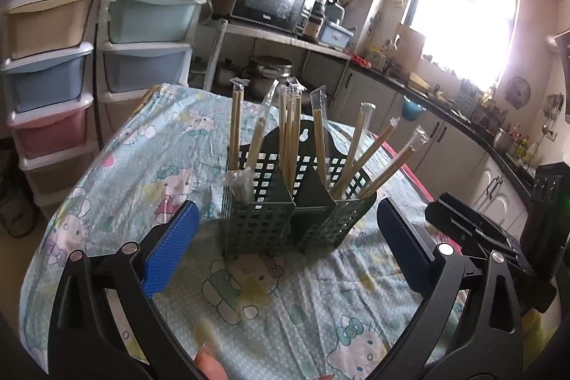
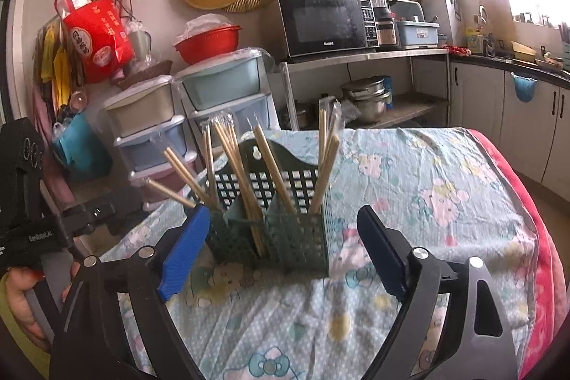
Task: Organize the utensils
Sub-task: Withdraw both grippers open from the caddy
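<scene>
Wrapped chopsticks (image 1: 290,134) are stood upright in green caddy (image 1: 281,219), dead ahead btwn L gripper (image 1: 285,255) and R gripper (image 2: 281,250); both jaws spread wide, nothing held.

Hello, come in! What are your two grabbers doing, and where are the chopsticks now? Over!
Left gripper open, empty. Right gripper open, empty. Wrapped chopsticks all standing in green holder on cartoon cloth. Nothing in the way.

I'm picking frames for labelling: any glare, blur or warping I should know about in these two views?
Left wrist view: the window is blown out, washing haze over the counter; fisheye bends the room edges. Right wrist view: milder glare at the top right; the green holder and chopsticks are sharp; the edges curve.
</scene>
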`<state>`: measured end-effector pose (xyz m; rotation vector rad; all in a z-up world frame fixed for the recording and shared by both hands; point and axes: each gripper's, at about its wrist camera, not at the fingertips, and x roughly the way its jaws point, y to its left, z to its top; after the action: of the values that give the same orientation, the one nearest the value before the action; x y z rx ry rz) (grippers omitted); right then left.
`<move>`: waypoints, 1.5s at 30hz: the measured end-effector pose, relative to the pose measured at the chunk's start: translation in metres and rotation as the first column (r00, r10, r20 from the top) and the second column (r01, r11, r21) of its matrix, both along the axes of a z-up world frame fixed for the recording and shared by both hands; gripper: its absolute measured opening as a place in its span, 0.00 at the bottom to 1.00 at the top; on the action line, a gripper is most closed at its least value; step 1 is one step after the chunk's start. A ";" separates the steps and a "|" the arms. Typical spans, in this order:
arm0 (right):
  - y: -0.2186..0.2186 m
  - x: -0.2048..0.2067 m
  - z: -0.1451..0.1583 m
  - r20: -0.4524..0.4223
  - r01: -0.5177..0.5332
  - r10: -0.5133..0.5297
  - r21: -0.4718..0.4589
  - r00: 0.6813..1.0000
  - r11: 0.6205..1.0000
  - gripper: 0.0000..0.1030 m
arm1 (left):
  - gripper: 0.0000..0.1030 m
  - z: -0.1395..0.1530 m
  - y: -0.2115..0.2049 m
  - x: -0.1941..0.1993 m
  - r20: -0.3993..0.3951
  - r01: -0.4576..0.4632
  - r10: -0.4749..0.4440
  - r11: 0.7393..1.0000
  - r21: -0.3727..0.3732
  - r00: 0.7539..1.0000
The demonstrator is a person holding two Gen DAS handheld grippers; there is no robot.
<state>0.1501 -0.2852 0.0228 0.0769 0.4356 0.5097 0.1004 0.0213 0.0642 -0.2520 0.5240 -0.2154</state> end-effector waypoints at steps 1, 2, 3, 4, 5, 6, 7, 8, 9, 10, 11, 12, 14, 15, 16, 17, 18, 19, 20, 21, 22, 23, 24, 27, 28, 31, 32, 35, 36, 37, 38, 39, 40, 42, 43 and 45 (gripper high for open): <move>-0.001 -0.002 -0.002 0.000 -0.001 0.001 0.003 1.000 1.000 0.82 | 0.90 -0.002 0.000 -0.003 0.007 -0.002 0.002 1.000 0.000 1.000; -0.002 -0.003 -0.004 0.000 -0.003 0.003 0.005 1.000 1.000 0.84 | 0.90 -0.003 -0.001 -0.005 0.012 -0.004 0.004 1.000 0.001 1.000; -0.003 -0.005 -0.006 -0.001 -0.008 0.008 0.005 1.000 1.000 0.85 | 0.90 -0.005 -0.001 -0.006 0.014 -0.003 0.003 1.000 0.002 1.000; -0.002 -0.007 -0.007 -0.001 -0.011 0.011 0.002 1.000 1.000 0.87 | 0.90 -0.007 -0.003 -0.007 0.015 0.003 -0.003 1.000 0.004 1.000; -0.003 -0.009 -0.009 0.002 -0.011 0.011 0.000 1.000 1.000 0.87 | 0.90 -0.010 -0.004 -0.008 0.015 0.006 -0.006 1.000 0.007 1.000; -0.003 -0.010 -0.011 0.004 -0.010 0.010 -0.004 1.000 1.000 0.88 | 0.90 -0.011 -0.006 -0.008 0.016 0.008 -0.008 1.000 0.009 1.000; -0.002 -0.011 -0.013 0.005 -0.010 0.011 -0.008 1.000 1.000 0.89 | 0.90 -0.014 -0.009 -0.009 0.018 0.013 -0.014 1.000 0.016 1.000; -0.002 -0.013 -0.014 0.005 -0.009 0.009 -0.010 1.000 1.000 0.90 | 0.90 -0.015 -0.010 -0.010 0.020 0.015 -0.015 1.000 0.020 1.000; -0.002 -0.014 -0.016 0.005 -0.006 0.006 -0.010 1.000 1.000 0.90 | 0.90 -0.018 -0.012 -0.011 0.022 0.014 -0.014 1.000 0.023 1.000; -0.003 -0.015 -0.018 0.003 -0.004 0.004 -0.008 1.000 1.000 0.91 | 0.90 -0.020 -0.013 -0.012 0.024 0.012 -0.012 1.000 0.024 1.000; -0.003 -0.016 -0.019 0.003 -0.002 0.002 -0.006 1.000 1.000 0.92 | 0.90 -0.023 -0.016 -0.013 0.028 0.013 -0.014 1.000 0.022 0.999; -0.004 -0.017 -0.021 0.001 0.002 -0.002 -0.003 1.000 1.000 0.92 | 0.90 -0.026 -0.017 -0.014 0.030 0.014 -0.015 1.000 0.022 0.999; -0.006 -0.019 -0.025 0.002 0.010 -0.010 0.000 1.000 1.000 0.92 | 0.90 -0.029 -0.021 -0.015 0.038 0.013 -0.014 1.000 0.028 0.999; -0.007 -0.019 -0.026 0.005 0.018 -0.018 -0.003 1.000 1.000 0.92 | 0.90 -0.031 -0.023 -0.016 0.044 0.015 -0.016 0.999 0.034 0.999; -0.007 -0.020 -0.027 0.008 0.025 -0.025 -0.005 1.000 1.000 0.93 | 0.90 -0.032 -0.024 -0.016 0.049 0.015 -0.017 0.999 0.040 0.999; -0.008 -0.021 -0.029 0.011 0.034 -0.034 -0.007 0.999 0.999 0.93 | 0.90 -0.034 -0.026 -0.016 0.052 0.013 -0.016 0.999 0.044 0.999; -0.009 -0.021 -0.030 0.013 0.042 -0.042 -0.007 0.999 0.999 0.93 | 0.90 -0.037 -0.028 -0.016 0.055 0.013 -0.016 0.999 0.046 0.998; -0.010 -0.022 -0.032 0.016 0.049 -0.049 -0.006 0.999 0.999 0.93 | 0.90 -0.039 -0.029 -0.017 0.056 0.013 -0.015 0.999 0.046 0.998; -0.011 -0.022 -0.034 0.019 0.056 -0.056 -0.007 0.998 0.998 0.93 | 0.90 -0.042 -0.030 -0.017 0.057 0.017 -0.020 0.999 0.047 0.998; -0.011 -0.023 -0.035 0.022 0.064 -0.064 -0.008 0.998 0.998 0.93 | 0.90 -0.044 -0.032 -0.017 0.058 0.021 -0.024 0.998 0.053 0.998; -0.012 -0.024 -0.037 0.030 0.072 -0.072 -0.011 0.997 0.997 0.93 | 0.90 -0.046 -0.033 -0.018 0.061 0.020 -0.024 0.998 0.059 0.998; -0.012 -0.024 -0.038 0.038 0.079 -0.078 -0.015 0.996 0.997 0.93 | 0.90 -0.048 -0.034 -0.019 0.065 0.018 -0.023 0.998 0.065 0.998; -0.013 -0.026 -0.040 0.049 0.086 -0.085 -0.019 0.995 0.996 0.93 | 0.90 -0.050 -0.035 -0.019 0.071 0.017 -0.022 0.997 0.071 0.997; -0.014 -0.032 -0.044 0.094 0.114 -0.111 -0.025 0.989 0.993 0.93 | 0.90 -0.053 -0.036 -0.022 0.096 0.002 -0.010 0.997 0.083 0.995; -0.014 -0.034 -0.045 0.104 0.119 -0.117 -0.019 0.988 0.993 0.93 | 0.90 -0.054 -0.036 -0.023 0.102 0.002 -0.011 0.997 0.083 0.995; -0.014 -0.039 -0.049 0.130 0.129 -0.127 -0.004 0.983 0.992 0.94 | 0.90 -0.055 -0.037 -0.027 0.131 -0.010 -0.002 0.996 0.090 0.991; -0.014 -0.042 -0.051 0.143 0.134 -0.132 -0.003 0.981 0.991 0.94 | 0.90 -0.055 -0.038 -0.028 0.140 -0.007 -0.006 0.996 0.092 0.990; -0.011 -0.048 -0.055 0.172 0.145 -0.143 0.000 0.975 0.989 0.94 | 0.90 -0.056 -0.039 -0.030 0.164 -0.015 -0.001 0.995 0.099 0.986; -0.011 -0.050 -0.057 0.177 0.148 -0.145 0.000 0.973 0.989 0.94 | 0.90 -0.056 -0.039 -0.031 0.170 -0.016 -0.001 0.995 0.098 0.985; -0.010 -0.052 -0.059 0.186 0.154 -0.151 -0.001 0.971 0.988 0.94 | 0.90 -0.057 -0.038 -0.031 0.172 -0.018 0.001 0.995 0.096 0.985; -0.009 -0.053 -0.060 0.191 0.158 -0.155 -0.004 0.969 0.987 0.94 | 0.90 -0.058 -0.038 -0.032 0.178 -0.022 0.004 0.995 0.094 0.984; -0.009 -0.054 -0.061 0.198 0.165 -0.160 -0.009 0.967 0.986 0.94 | 0.90 -0.058 -0.038 -0.032 0.183 -0.028 0.010 0.995 0.097 0.983; -0.008 -0.055 -0.064 0.205 0.174 -0.167 -0.018 0.964 0.985 0.94 | 0.90 -0.059 -0.037 -0.032 0.185 -0.036 0.017 0.994 0.099 0.983; -0.007 -0.057 -0.067 0.210 0.189 -0.180 -0.024 0.961 0.982 0.94 | 0.90 -0.061 -0.036 -0.033 0.189 -0.043 0.024 0.994 0.096 0.982; -0.008 -0.056 -0.067 0.211 0.190 -0.182 -0.022 0.961 0.981 0.94 | 0.90 -0.062 -0.035 -0.033 0.192 -0.043 0.025 0.995 0.093 0.981; -0.008 -0.057 -0.067 0.216 0.197 -0.188 -0.020 0.958 0.980 0.94 | 0.90 -0.064 -0.035 -0.032 0.196 -0.054 0.033 0.993 0.101 0.980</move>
<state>0.0936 -0.2936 -0.0438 0.0234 0.2250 0.3117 0.0680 -0.0142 0.0004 -0.1373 0.3342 -0.1670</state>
